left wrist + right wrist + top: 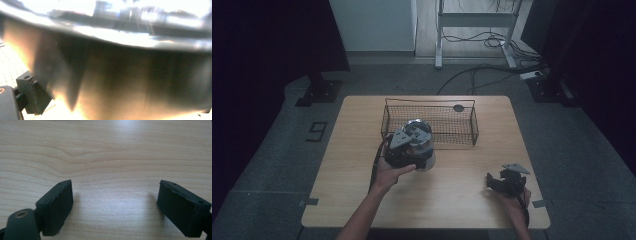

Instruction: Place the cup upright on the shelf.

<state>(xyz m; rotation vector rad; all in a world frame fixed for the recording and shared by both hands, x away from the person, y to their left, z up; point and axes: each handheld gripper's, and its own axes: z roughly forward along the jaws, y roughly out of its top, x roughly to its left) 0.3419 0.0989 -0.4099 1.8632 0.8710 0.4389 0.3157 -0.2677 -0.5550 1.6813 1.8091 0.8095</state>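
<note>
A shiny metal bowl (424,145) sits in front of the wire basket (462,131), close against the basket's near left corner and above the wooden bench (462,200); whether it rests on the wood or is lifted off it cannot be told. In the left gripper view the bowl's (120,82) bright rim and curved reflecting wall loom right against the camera, with one black jaw pad at the lower left beside the wall. The left claw (414,137) is clamped on the bowl's rim, its grey plate on top, and the person's left hand (387,172) grips it from the near side. The basket stands near the far middle of the bench, with a small dark disc (458,107) by its far rim. Well apart, near the right front corner, the right claw (492,182) is low over bare wood, its jaws wide apart with nothing between them (115,202).
</note>
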